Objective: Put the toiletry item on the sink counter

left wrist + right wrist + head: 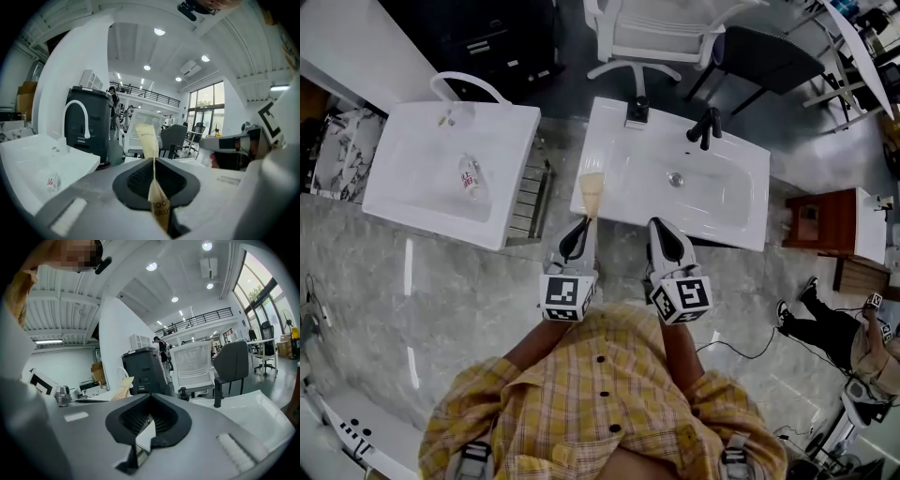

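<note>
My left gripper (580, 230) is shut on a tan flat toothbrush packet (592, 190) and holds it over the left rim of the white right-hand sink counter (609, 211). In the left gripper view the packet (149, 140) stands upright, pinched between the pads of the left gripper (154, 187). Just to the right, my right gripper (661, 230) hovers at the same sink's front edge. In the right gripper view the right gripper (144, 432) shows a narrow gap between its pads with nothing in it, and the packet (119, 389) is off to its left.
A second white sink (422, 202) at the left holds a small clear bottle (470, 176) and has a white arched faucet (469, 84). The right sink carries a black faucet (705, 127) and a drain (675, 178). Office chairs (647, 37) stand behind, with a wooden cabinet (825, 225) at the right.
</note>
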Available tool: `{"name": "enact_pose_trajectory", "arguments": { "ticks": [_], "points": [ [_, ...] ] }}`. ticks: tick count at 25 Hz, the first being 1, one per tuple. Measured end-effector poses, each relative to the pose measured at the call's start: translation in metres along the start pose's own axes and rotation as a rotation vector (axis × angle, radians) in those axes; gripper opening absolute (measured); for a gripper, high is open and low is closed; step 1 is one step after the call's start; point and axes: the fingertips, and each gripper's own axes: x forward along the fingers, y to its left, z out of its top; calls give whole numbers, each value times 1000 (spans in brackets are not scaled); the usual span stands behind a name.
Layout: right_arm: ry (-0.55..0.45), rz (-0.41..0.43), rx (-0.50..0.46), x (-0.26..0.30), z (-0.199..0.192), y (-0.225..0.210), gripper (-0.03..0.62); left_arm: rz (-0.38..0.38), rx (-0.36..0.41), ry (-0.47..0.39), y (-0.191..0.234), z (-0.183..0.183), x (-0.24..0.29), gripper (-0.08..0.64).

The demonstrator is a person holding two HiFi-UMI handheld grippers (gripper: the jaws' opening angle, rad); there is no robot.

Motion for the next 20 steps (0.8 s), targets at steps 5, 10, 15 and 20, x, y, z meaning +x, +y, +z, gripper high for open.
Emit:
{"name": "enact_pose_trajectory", "arguments": {
  "ticks": [5, 10, 15, 20],
  "points": [
    [12, -7, 5, 7, -6, 2, 0, -2, -6, 7, 8, -5, 2, 12],
    [19, -5, 13, 8, -8, 2, 0, 1, -5, 25, 9, -9, 0, 12],
    [30, 9, 24, 10, -15, 4, 0, 7, -17, 24, 9, -12, -2, 12],
    [35, 34, 28, 15, -17, 3, 0, 24, -5, 51, 10, -17, 1, 12]
  ]
}}
